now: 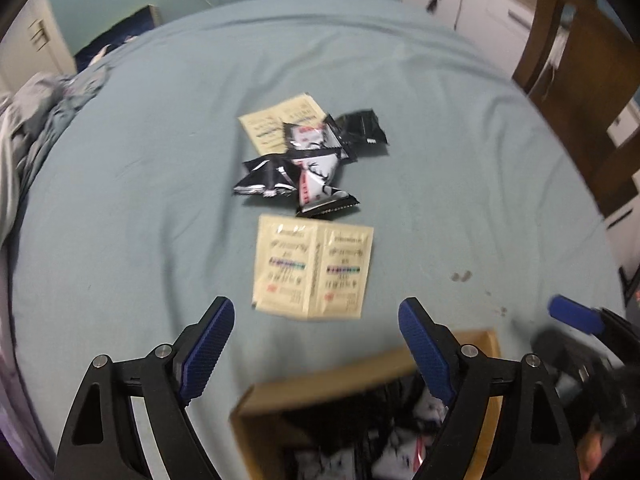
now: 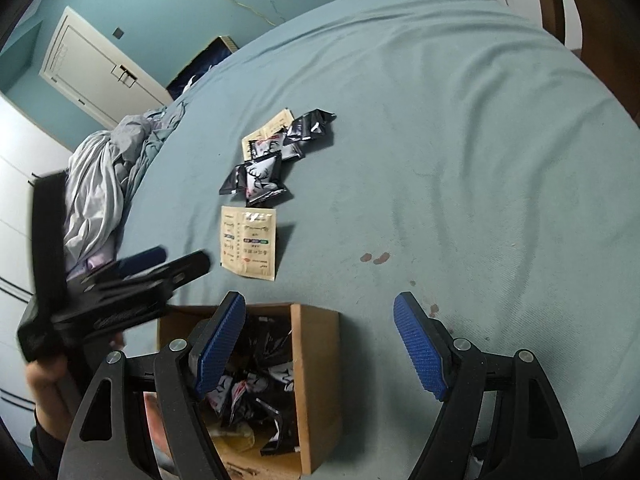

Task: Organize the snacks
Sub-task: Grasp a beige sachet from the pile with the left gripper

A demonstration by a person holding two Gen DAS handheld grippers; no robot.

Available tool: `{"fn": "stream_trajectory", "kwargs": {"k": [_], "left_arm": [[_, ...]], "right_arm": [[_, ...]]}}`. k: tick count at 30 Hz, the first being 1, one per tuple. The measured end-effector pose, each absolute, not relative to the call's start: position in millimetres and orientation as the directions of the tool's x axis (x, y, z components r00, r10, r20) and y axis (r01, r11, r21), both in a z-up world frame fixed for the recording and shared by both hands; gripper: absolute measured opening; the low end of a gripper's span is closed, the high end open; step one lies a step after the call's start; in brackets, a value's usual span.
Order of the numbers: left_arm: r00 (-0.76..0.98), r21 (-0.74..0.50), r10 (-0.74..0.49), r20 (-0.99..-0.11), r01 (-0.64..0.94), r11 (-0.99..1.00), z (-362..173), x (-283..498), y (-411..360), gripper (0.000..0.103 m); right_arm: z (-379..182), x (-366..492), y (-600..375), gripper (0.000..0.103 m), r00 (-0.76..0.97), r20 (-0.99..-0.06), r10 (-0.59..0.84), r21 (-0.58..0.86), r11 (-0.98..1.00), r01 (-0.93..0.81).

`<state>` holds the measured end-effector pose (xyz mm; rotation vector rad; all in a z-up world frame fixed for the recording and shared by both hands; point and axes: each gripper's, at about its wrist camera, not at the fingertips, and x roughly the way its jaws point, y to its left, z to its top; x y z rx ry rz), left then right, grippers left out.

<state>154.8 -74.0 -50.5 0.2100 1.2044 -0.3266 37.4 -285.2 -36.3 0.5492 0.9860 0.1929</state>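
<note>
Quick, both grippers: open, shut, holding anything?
Left gripper: open, holding nothing.
Right gripper: open, holding nothing.

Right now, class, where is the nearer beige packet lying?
In both views the beige packet lies flat on the bed sheet, between the cardboard box and the black-and-white snack pile.

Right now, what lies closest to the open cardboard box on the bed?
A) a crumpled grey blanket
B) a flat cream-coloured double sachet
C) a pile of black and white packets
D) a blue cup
B: the cream double sachet lies flat on the sheet just beyond the cardboard box, nearer than the black and white packets.
</note>
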Motion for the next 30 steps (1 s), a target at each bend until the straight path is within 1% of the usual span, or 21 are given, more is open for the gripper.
{"fn": "stream_trajectory", "kwargs": {"k": [4, 7, 11, 13, 14, 15, 16, 17, 18, 19, 20, 21, 22, 23, 24, 26, 30], "left_arm": [[0.234, 0.032, -0.058, -0.971, 0.366, 0.930, -82.7, 186.0, -94.3, 0.086], [0.175, 0.075, 0.016, -0.984, 0.331, 0.941, -106.8, 202.8, -99.6, 0.086], [0.088, 0.032, 0.005, -0.996, 0.313, 0.949, -128.5, 212.5, -102.2, 0.086], [0.081, 0.041, 0.018, -0.997, 0.300, 0.953, -134.3, 214.1, -102.0, 0.086], [0.082, 0.036, 0.012, -0.997, 0.291, 0.956, -134.3, 214.4, -102.0, 0.084], [0.088, 0.030, 0.006, -0.996, 0.282, 0.959, -132.7, 213.9, -101.0, 0.081], [0.092, 0.024, -0.001, -0.996, 0.274, 0.961, -130.8, 213.4, -99.2, 0.074], [0.097, 0.022, -0.004, -0.995, 0.272, 0.962, -128.5, 212.5, -97.7, 0.064], [0.109, 0.034, 0.004, -0.994, 0.272, 0.962, -125.4, 210.5, -96.4, 0.061], [0.115, 0.030, -0.002, -0.993, 0.272, 0.962, -122.1, 208.0, -94.5, 0.051], [0.114, 0.030, -0.001, -0.994, 0.270, 0.962, -119.8, 207.2, -90.1, 0.018], [0.112, 0.037, 0.008, -0.994, 0.261, 0.965, -117.1, 205.5, -85.6, 0.007], [0.110, 0.007, -0.020, -0.994, 0.244, 0.970, -113.4, 203.0, -79.6, 0.004], [0.107, -0.068, -0.092, -0.990, 0.211, 0.975, -105.7, 200.1, -69.4, 0.004], [0.113, -0.102, -0.125, -0.986, 0.185, 0.977, -99.0, 197.4, -61.8, 0.004], [0.158, -0.113, -0.138, -0.978, 0.158, 0.981, -80.3, 189.4, -49.4, 0.004], [0.274, -0.092, -0.138, -0.952, 0.173, 0.981, -35.0, 168.0, -33.1, 0.004]], "right_arm": [[-39.7, 41.6, -285.4, 0.076, 0.541, -0.731, 0.416, 0.546, 0.832, 0.097], [-42.3, 42.6, -286.5, 0.076, 0.537, -0.729, 0.425, 0.551, 0.829, 0.092], [-48.8, 47.2, -289.5, 0.076, 0.523, -0.723, 0.451, 0.576, 0.812, 0.096], [-50.7, 48.6, -291.7, 0.076, 0.519, -0.723, 0.455, 0.581, 0.808, 0.100], [-51.1, 48.7, -292.4, 0.076, 0.518, -0.723, 0.457, 0.583, 0.806, 0.103], [-51.1, 48.2, -292.5, 0.076, 0.518, -0.722, 0.458, 0.585, 0.804, 0.105], [-51.0, 47.7, -294.3, 0.076, 0.520, -0.721, 0.458, 0.588, 0.802, 0.109], [-50.8, 46.9, -293.8, 0.076, 0.523, -0.720, 0.456, 0.588, 0.801, 0.112], [-49.7, 45.5, -295.2, 0.076, 0.527, -0.718, 0.455, 0.590, 0.799, 0.115], [-49.2, 44.8, -295.1, 0.076, 0.530, -0.717, 0.453, 0.591, 0.798, 0.117], [-48.7, 44.1, -296.7, 0.076, 0.534, -0.715, 0.451, 0.592, 0.796, 0.121], [-48.2, 43.3, -296.8, 0.076, 0.536, -0.715, 0.448, 0.592, 0.796, 0.124], [-47.7, 42.4, -297.4, 0.076, 0.540, -0.715, 0.445, 0.592, 0.796, 0.128], [-46.9, 41.4, -298.3, 0.076, 0.544, -0.713, 0.442, 0.592, 0.796, 0.130], [-45.8, 40.3, -298.2, 0.076, 0.548, -0.712, 0.439, 0.591, 0.796, 0.131], [-42.4, 37.4, -298.2, 0.076, 0.560, -0.705, 0.435, 0.592, 0.796, 0.128], [-39.0, 34.3, -295.5, 0.076, 0.569, -0.703, 0.426, 0.581, 0.805, 0.116]]}}
